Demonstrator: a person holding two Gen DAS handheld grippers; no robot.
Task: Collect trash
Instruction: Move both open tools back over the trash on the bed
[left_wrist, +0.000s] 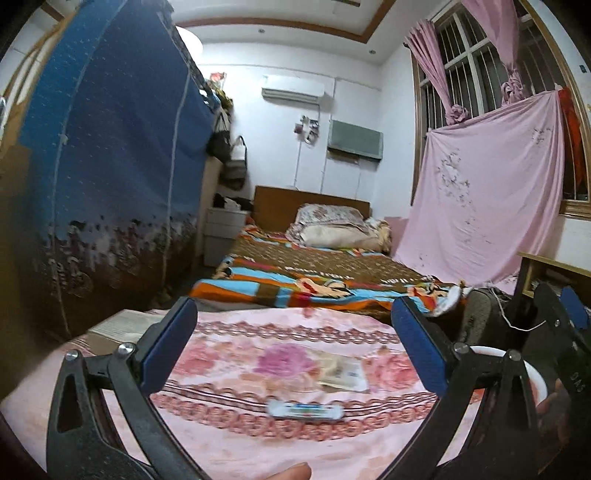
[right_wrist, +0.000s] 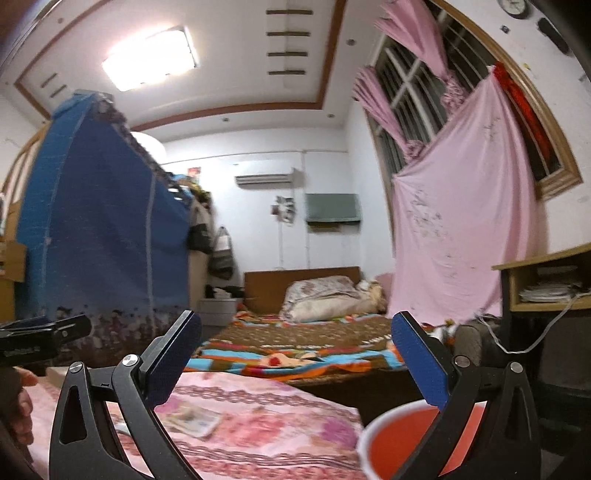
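Wrappers (left_wrist: 306, 410) lie on floral cloth (left_wrist: 236, 435); both hand-held grippers (left_wrist: 293, 345) (right_wrist: 295, 360) gape wide, empty.

A tall blue fabric wardrobe (left_wrist: 110, 147) is seen filling the left of the left wrist view. In the middle, a bed with a wooden headboard (left_wrist: 275, 203) is covered by a brown, orange and blue striped blanket (left_wrist: 314, 273), and a floral pillow (left_wrist: 328, 216) is laid at its head. A pink floral cloth (left_wrist: 258, 369) is spread across the lower foreground. A wall air conditioner (left_wrist: 293, 90) is mounted at upper centre. At the right, a pink sheet (left_wrist: 491, 192) is hung over a barred window (left_wrist: 465, 48) flanked by knotted pink curtains (left_wrist: 432, 70). In the right wrist view, a lit ceiling lamp (right_wrist: 149, 59) is shown at upper left and a wooden desk (right_wrist: 543, 266) at the right edge.
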